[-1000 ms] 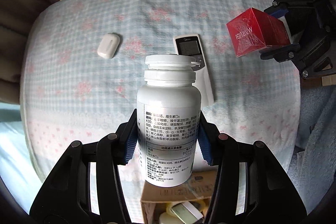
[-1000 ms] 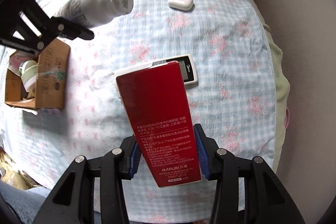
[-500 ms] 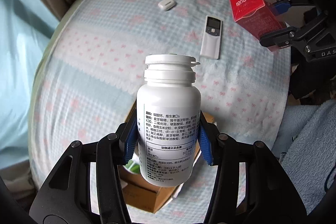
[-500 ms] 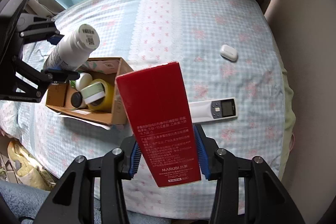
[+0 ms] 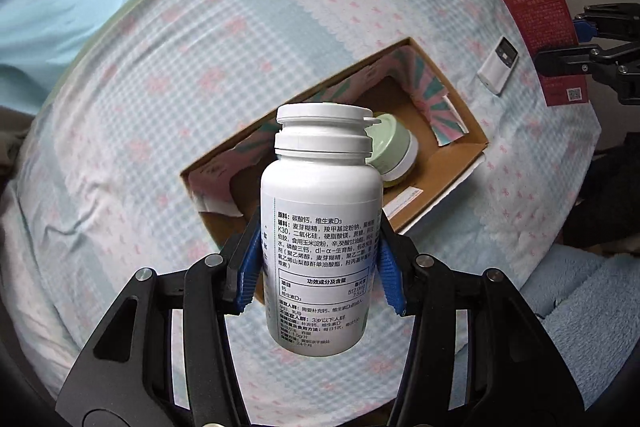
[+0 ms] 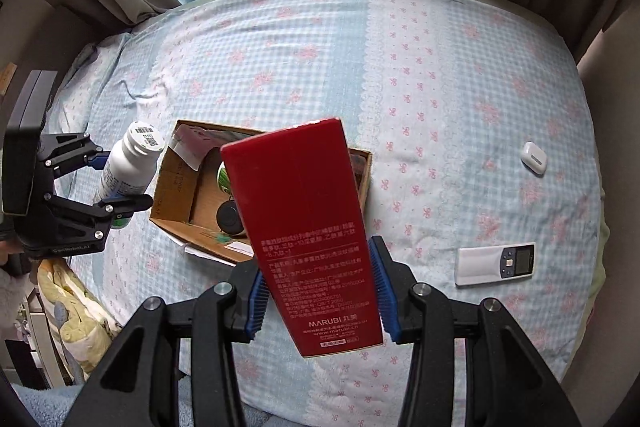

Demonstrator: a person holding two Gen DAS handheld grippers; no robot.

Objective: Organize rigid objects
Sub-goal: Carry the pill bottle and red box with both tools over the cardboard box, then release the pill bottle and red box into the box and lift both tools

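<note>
Both claws moved over the cardboard box on the bed. Left claw clamps the white bottle, cap forward, above the box; right claw clamps the red carton over it.

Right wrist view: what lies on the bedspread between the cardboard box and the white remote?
Nothing: from the cardboard box to the white remote, the right wrist view shows only bare checked bedspread.
</note>
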